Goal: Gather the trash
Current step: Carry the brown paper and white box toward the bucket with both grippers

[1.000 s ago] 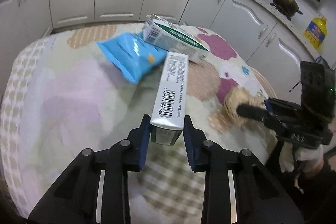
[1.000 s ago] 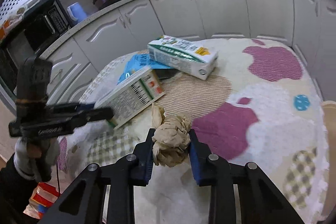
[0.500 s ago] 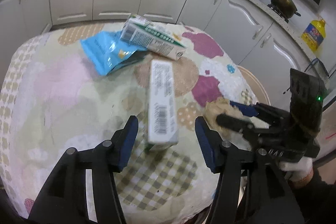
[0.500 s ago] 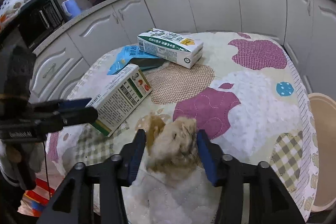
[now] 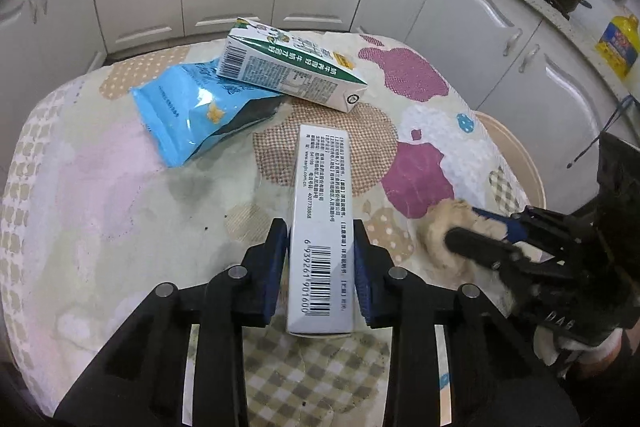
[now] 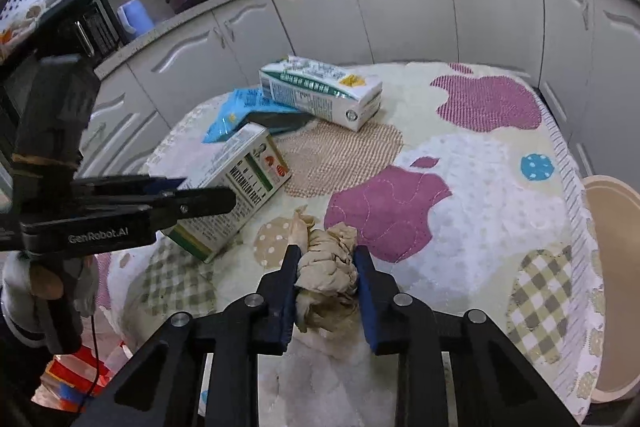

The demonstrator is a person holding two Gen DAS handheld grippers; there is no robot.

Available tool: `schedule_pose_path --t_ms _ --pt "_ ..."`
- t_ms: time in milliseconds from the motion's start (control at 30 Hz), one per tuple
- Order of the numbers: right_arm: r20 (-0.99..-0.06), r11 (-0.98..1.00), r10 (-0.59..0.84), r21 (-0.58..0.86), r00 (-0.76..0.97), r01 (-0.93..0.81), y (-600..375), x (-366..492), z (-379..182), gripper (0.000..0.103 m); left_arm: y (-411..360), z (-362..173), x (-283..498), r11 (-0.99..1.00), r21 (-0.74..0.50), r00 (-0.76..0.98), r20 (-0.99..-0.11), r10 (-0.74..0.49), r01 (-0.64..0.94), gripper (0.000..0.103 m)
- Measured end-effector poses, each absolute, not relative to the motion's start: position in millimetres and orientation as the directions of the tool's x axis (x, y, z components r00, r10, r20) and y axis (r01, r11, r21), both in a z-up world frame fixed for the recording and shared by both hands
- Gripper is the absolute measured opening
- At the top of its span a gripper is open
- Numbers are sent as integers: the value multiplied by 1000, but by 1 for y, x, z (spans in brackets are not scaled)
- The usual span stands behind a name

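Quilted tablecloth (image 5: 100,187) bears long barcoded box (image 5: 322,227), crumpled paper (image 6: 328,263).

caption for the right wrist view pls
Right gripper closing on crumpled brown paper on the patchwork-covered table.

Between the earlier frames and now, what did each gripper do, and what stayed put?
Both jaws opened half a second ago and are closing again: the left hand-held gripper on the long box, the right hand-held gripper on the crumpled paper. The milk carton and blue bag stayed on the table.
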State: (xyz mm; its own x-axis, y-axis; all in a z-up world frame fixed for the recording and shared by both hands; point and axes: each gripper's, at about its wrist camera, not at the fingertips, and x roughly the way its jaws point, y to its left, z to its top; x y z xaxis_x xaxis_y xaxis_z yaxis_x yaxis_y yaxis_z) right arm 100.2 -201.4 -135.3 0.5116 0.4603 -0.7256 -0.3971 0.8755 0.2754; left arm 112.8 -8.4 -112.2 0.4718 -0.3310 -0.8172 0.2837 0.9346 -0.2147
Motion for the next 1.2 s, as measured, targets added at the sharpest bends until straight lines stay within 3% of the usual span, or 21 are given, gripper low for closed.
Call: schedule_pose_path --t_ms 333,1200 --pt "-664 877 473 292 579 -382 -224 84 -104 25 -22 -84 96 920 -242 523 -764 -377 309 25" --pt "-630 943 318 285 709 -170 -336 56 -79 25 -153 -61 91 850 -181 516 -726 -454 494 25"
